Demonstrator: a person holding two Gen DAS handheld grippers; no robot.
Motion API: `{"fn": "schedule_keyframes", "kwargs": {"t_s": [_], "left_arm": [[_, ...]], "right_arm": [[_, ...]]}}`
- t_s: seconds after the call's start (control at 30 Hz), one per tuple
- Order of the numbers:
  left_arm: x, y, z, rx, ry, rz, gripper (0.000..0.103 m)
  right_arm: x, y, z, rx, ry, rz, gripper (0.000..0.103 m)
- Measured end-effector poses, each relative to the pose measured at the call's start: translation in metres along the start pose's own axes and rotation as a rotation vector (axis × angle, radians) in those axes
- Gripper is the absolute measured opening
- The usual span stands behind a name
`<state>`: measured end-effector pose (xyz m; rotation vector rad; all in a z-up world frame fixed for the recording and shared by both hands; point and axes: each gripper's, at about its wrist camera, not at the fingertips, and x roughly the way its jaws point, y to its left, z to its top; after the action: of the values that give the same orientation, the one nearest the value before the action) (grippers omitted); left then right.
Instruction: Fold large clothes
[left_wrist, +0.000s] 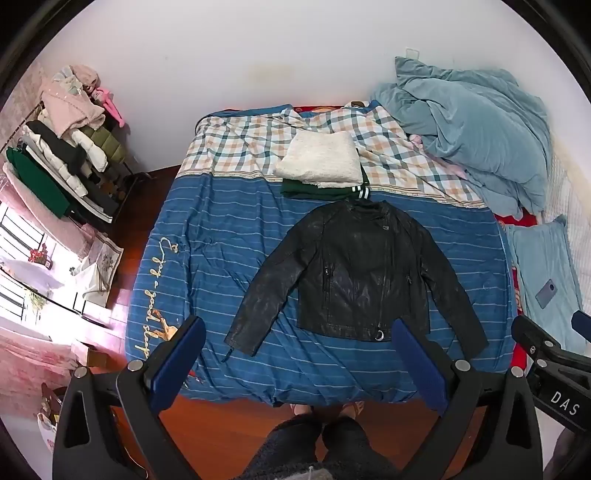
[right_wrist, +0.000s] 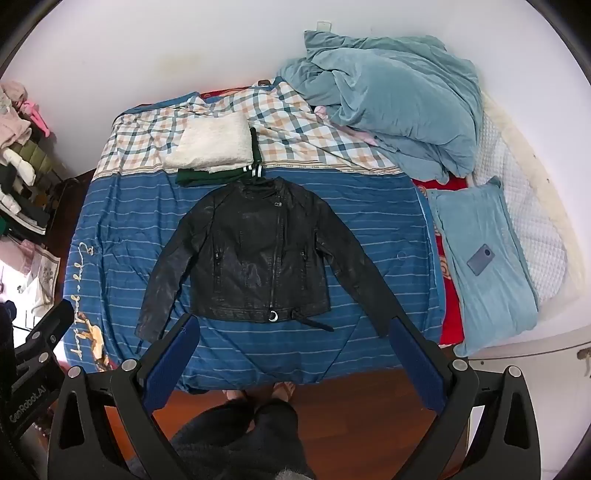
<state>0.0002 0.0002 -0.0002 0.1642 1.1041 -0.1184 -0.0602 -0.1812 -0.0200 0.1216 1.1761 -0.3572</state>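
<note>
While both cameras look down on the bed (left_wrist: 207, 236), only your left wrist view shows the clothes rack (left_wrist: 62, 162) loaded with garments by the bright window; your right wrist view shows the white quilted mattress (right_wrist: 524, 206) edge past the pillow (right_wrist: 484, 266) more fully.

Left gripper (left_wrist: 295, 362): fingers spread wide, nothing between them. Right gripper (right_wrist: 291, 356): same, wide apart and empty.

The black leather jacket (left_wrist: 362, 269) lies flat, front up, sleeves spread out and down, on the blue striped sheet. Both grippers hang above the foot of the bed, clear of it. In the left view the hem sits between the fingertips, right pad (left_wrist: 417, 365) overlapping the hem corner in frame. In the right view the hem with its buckle (right_wrist: 274, 316) sits just beyond the tips.

Beyond the collar: a folded white fleece (left_wrist: 321, 158) stacked on a folded green garment (left_wrist: 314, 190). A crumpled light-blue duvet (left_wrist: 476, 140) fills the far right corner. A phone (right_wrist: 480, 259) rests on the pillow. Your feet (right_wrist: 284, 391) stand at the bed edge.
</note>
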Motion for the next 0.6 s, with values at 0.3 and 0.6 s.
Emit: {"fn": "schedule_keyframes", "kwargs": {"t_s": [0.3, 0.6], "left_arm": [[0.0003, 0.0003, 0.0001, 0.000, -0.007, -0.003, 0.103], [-0.0037, -0.0008, 0.0033, 0.003, -0.011, -0.004, 0.103]], "right_arm": [[-0.0048, -0.0019, 0.0009, -0.006, -0.009, -0.014, 0.103], [-0.0086, -0.0034, 0.0040, 0.001, -0.014, -0.007, 0.103]]}}
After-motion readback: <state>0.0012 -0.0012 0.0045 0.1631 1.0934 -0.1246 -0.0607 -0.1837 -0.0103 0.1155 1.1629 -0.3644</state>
